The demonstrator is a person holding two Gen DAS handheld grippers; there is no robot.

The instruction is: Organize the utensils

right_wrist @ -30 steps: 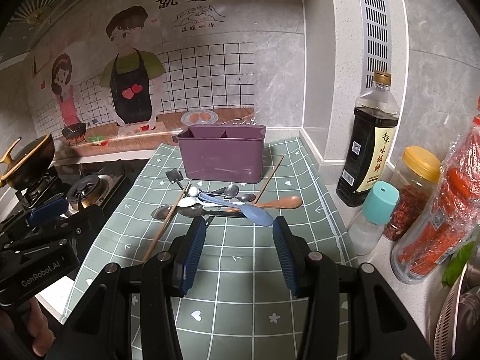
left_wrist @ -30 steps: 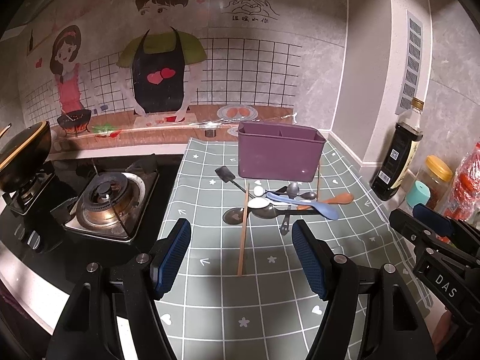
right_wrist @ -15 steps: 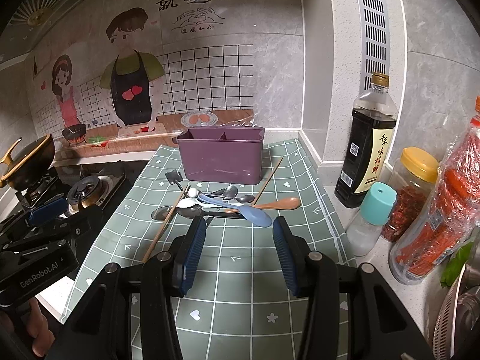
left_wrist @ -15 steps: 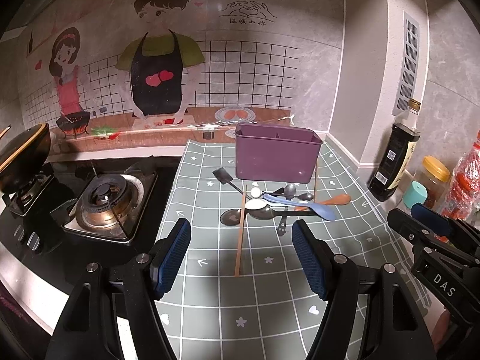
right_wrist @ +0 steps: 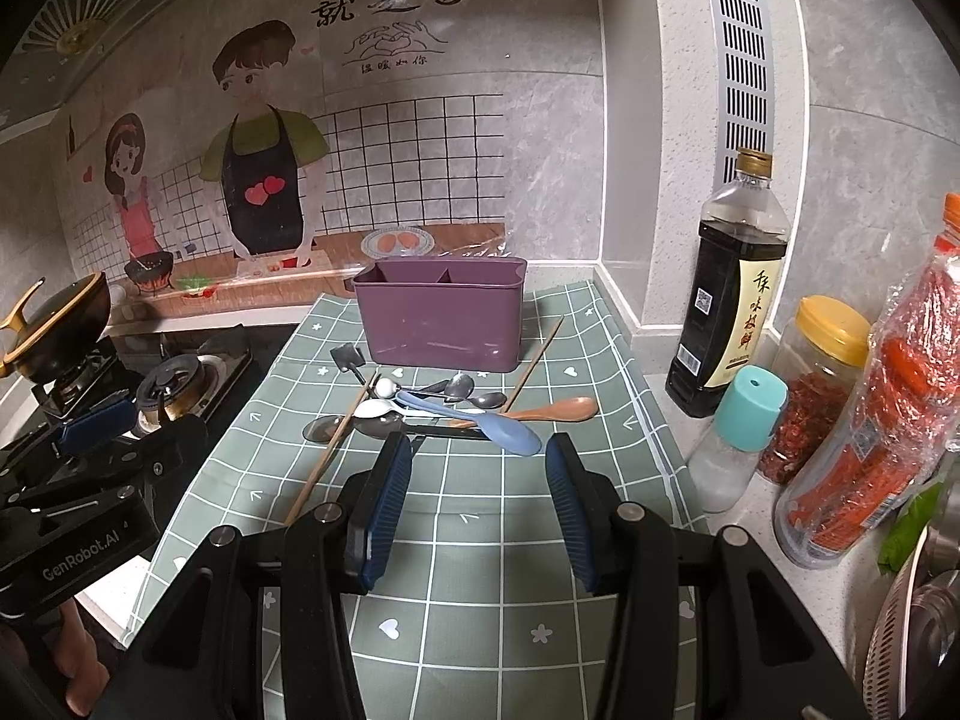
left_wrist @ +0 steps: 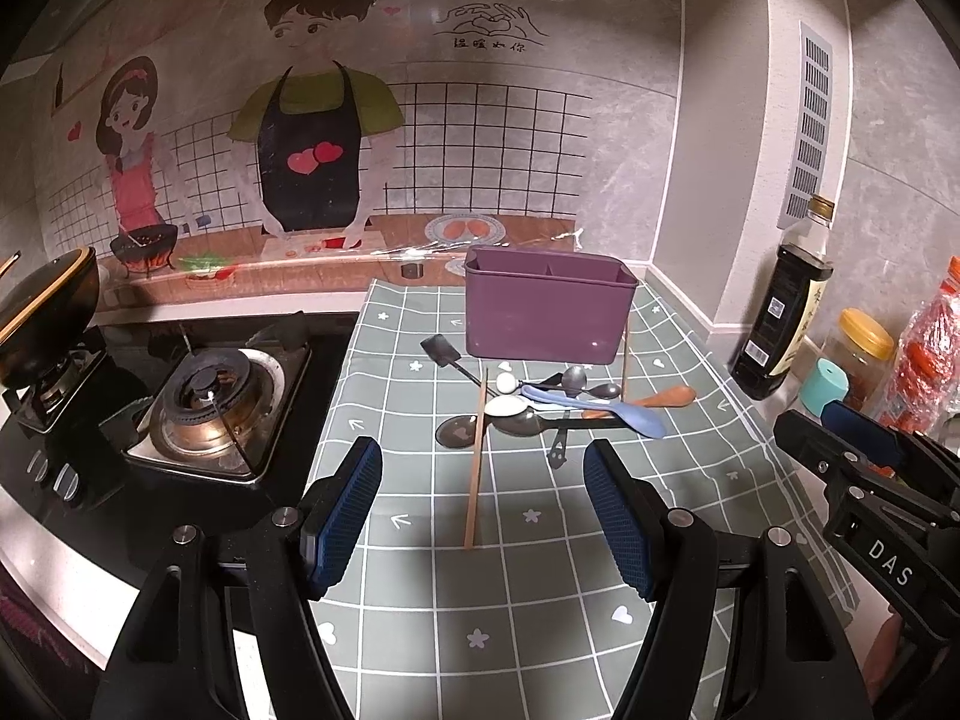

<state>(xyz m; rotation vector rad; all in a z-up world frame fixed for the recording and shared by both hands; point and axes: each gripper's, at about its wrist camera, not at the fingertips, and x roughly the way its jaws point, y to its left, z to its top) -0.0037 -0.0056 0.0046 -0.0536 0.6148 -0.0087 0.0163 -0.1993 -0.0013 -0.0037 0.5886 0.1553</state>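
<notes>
we see the table (right_wrist: 480, 546) under its green checked mat, then the stove (left_wrist: 204, 402) to the left, and the purple bin (right_wrist: 441, 318) standing upright at the back of the mat, divided inside and seemingly empty. just in front of it lies the pile of utensils: a blue spoon (right_wrist: 504, 429), a wooden spoon (right_wrist: 555, 409), several metal spoons (right_wrist: 462, 387) crossing each other, a small black spatula (right_wrist: 348, 355) and two chopsticks (left_wrist: 477, 462), one on each side.

our left claw (left_wrist: 483, 516) and right claw (right_wrist: 477, 501) both hover spread wide above the mat, holding nothing. we judge the blue spoon, lying on top and nearest the right claw, the easiest first pick: grip its handle, lift clear of the tangle, drop it upright into one compartment.

readable writing: "genrobot.ai" on the left claw's body, "das" on the right's; the dark bottle (right_wrist: 729, 294) bears chinese characters.
</notes>
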